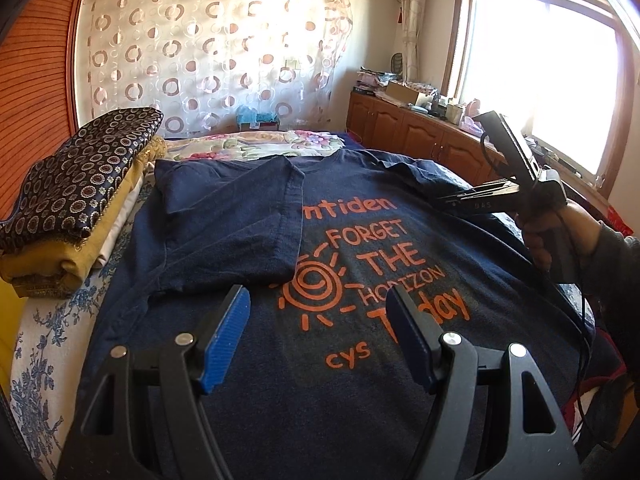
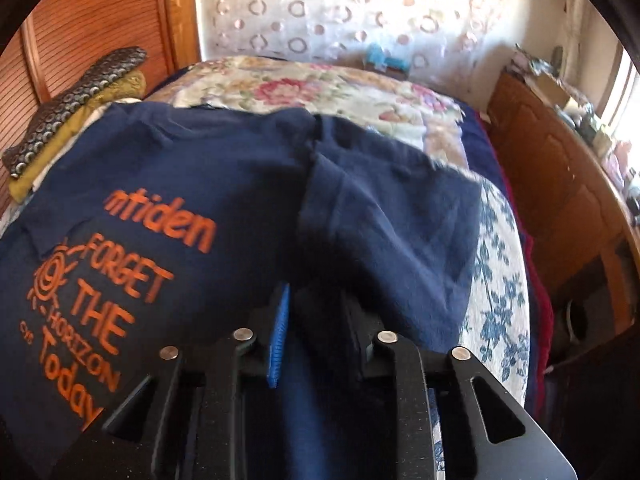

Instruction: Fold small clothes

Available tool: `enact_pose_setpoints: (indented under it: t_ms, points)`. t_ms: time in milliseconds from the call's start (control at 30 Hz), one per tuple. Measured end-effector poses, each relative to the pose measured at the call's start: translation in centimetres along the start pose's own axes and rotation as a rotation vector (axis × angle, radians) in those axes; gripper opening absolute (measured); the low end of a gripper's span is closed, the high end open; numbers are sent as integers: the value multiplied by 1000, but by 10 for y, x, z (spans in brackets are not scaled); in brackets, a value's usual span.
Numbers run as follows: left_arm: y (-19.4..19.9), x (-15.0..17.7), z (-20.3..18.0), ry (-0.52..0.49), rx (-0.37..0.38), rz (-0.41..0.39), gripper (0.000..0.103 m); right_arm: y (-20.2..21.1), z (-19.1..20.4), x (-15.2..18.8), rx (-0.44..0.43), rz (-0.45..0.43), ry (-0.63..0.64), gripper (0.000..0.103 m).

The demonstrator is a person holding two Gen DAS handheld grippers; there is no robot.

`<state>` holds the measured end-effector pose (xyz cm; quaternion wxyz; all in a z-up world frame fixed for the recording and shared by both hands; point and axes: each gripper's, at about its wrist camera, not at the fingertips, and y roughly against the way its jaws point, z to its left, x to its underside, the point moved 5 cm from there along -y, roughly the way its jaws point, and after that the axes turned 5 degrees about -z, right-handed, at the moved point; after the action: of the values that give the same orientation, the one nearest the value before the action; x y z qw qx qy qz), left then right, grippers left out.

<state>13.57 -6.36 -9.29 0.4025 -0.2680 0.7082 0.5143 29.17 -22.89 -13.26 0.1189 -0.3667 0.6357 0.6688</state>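
A navy T-shirt (image 1: 320,360) with orange print lies flat on the bed; it also shows in the right wrist view (image 2: 160,184). Its left side and sleeve (image 1: 228,220) are folded in over the chest. My left gripper (image 1: 318,332) is open and empty, low over the shirt's lower middle. My right gripper (image 2: 316,320) is shut on the shirt's right edge (image 2: 384,216) and lifts it off the bed. In the left wrist view the right gripper (image 1: 460,200) is at the shirt's right side, held by a hand.
A stack of folded cloths (image 1: 76,196) sits at the bed's left edge. A floral quilt (image 1: 256,146) lies beyond the shirt. A blue-flowered sheet (image 2: 500,308) covers the bed. Wooden cabinets (image 1: 412,132) with clutter run along the right under the window.
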Motion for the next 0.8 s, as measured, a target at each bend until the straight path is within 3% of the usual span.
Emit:
enact_pose_setpoints:
  t_ms: [100, 167, 433, 600, 667, 733, 767, 800]
  points:
    - [-1, 0, 0, -2, -1, 5, 71, 2, -1, 2, -2, -4, 6, 23]
    - [-2, 0, 0, -1, -1, 6, 71, 3, 2, 3, -11, -8, 28, 5]
    - [-2, -3, 4, -7, -11, 5, 71, 52, 7, 1, -144, -103, 0, 3]
    - [-1, -13, 9, -26, -31, -10, 71, 61, 12, 11, -199, -88, 11, 4]
    - [-1, -18, 14, -34, -36, -14, 71, 56, 12, 13, -187, -66, 24, 10]
    - [-3, -27, 24, -40, -51, -10, 71, 53, 8, 13, -157, -64, 22, 47]
    - [-6, -32, 30, -41, -62, -4, 71, 52, 2, 11, -133, -78, 10, 56]
    - [-9, -36, 36, -41, -71, 3, 71, 49, -6, 5, -117, -90, 0, 56]
